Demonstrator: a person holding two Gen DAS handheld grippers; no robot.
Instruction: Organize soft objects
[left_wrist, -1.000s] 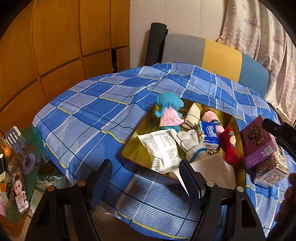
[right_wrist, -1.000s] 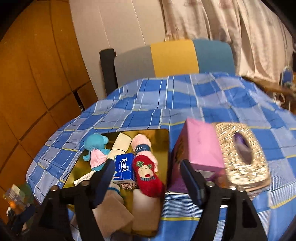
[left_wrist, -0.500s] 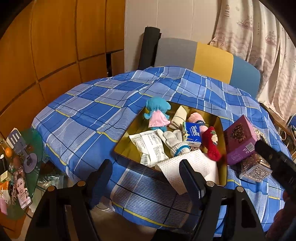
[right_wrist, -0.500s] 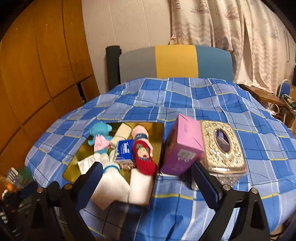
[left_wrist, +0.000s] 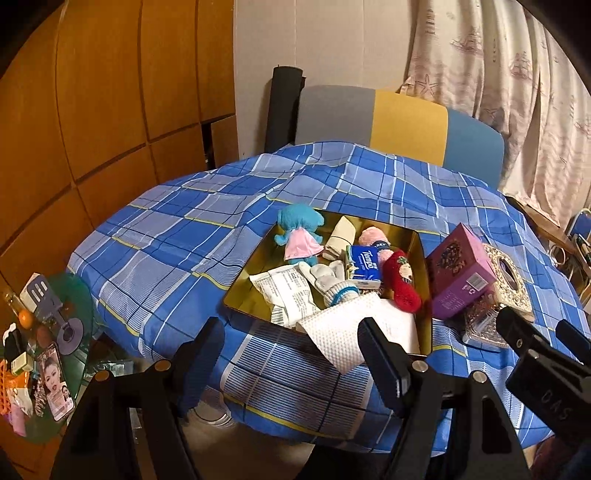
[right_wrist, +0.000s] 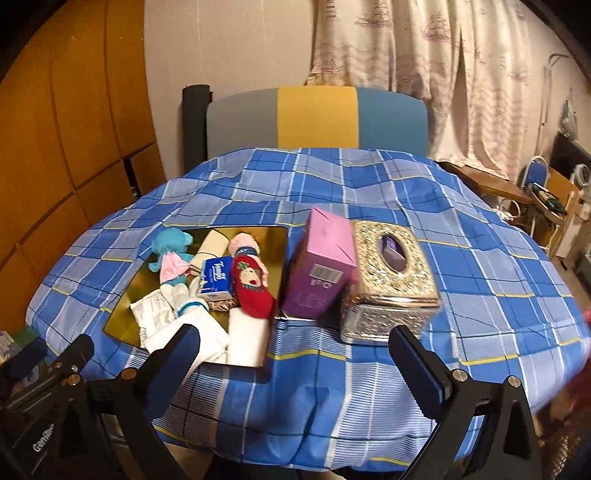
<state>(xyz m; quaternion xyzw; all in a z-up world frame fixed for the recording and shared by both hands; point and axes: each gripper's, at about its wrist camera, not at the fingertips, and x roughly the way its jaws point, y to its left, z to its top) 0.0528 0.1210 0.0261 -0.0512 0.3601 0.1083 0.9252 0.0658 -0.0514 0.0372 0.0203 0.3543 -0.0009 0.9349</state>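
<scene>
Blue plaid tablecloth (right_wrist: 406, 229); tricolour chair (right_wrist: 317, 118) behind; curtain (right_wrist: 424, 55); wood panelling (left_wrist: 92, 92).

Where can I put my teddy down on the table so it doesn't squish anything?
The blue cloth is bare behind the gold tray, toward the chair, and to the right of the silver tissue box. The front edge by the right gripper is free too. The tray is crowded with toys, and the pink box stands tight against the tissue box.

In the gold tray (left_wrist: 242, 295) lie a blue plush doll (left_wrist: 298, 232), red sock (left_wrist: 400, 284), white glove (left_wrist: 332, 282), Tempo tissue pack (left_wrist: 365, 266); perhaps a towel (left_wrist: 347, 330) overhangs its near edge.
</scene>
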